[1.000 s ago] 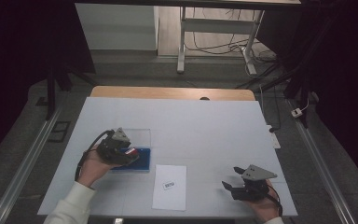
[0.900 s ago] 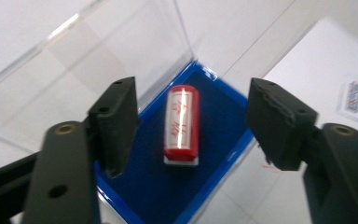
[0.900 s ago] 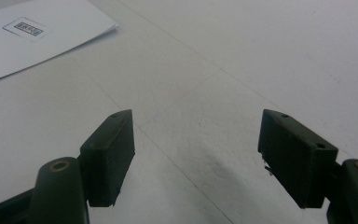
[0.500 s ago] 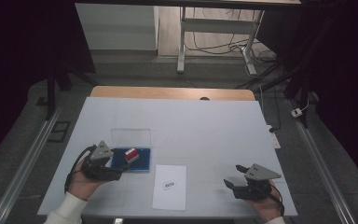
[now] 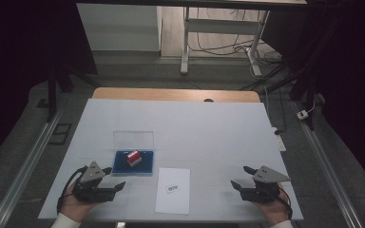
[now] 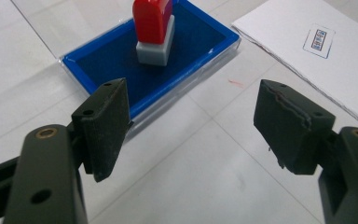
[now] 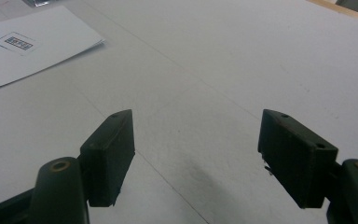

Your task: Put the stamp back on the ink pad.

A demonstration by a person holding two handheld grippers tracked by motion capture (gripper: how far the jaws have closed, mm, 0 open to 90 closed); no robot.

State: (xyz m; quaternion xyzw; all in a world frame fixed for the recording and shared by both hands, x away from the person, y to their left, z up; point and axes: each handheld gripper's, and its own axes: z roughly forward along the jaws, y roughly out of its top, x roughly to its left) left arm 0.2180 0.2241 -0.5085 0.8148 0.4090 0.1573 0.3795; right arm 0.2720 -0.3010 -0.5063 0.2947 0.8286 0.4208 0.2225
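— Where's the stamp (image 5: 133, 157) sitting?

— Upright on the blue ink pad (image 5: 145, 169), near the left front of the white table (image 5: 218, 137). Its red top tilts a little in the left gripper view. The pad's clear lid (image 5: 133, 139) lies just behind it.

— And the left claw (image 5: 113, 186)?

— Jaws spread wide, holding nothing, just in front of the pad and not touching it.

— The right claw (image 5: 241, 177)?

— Also wide open and empty, low over bare table, well apart from the stamp. A sheet of paper (image 5: 173, 190) with a small printed mark lies between the two.
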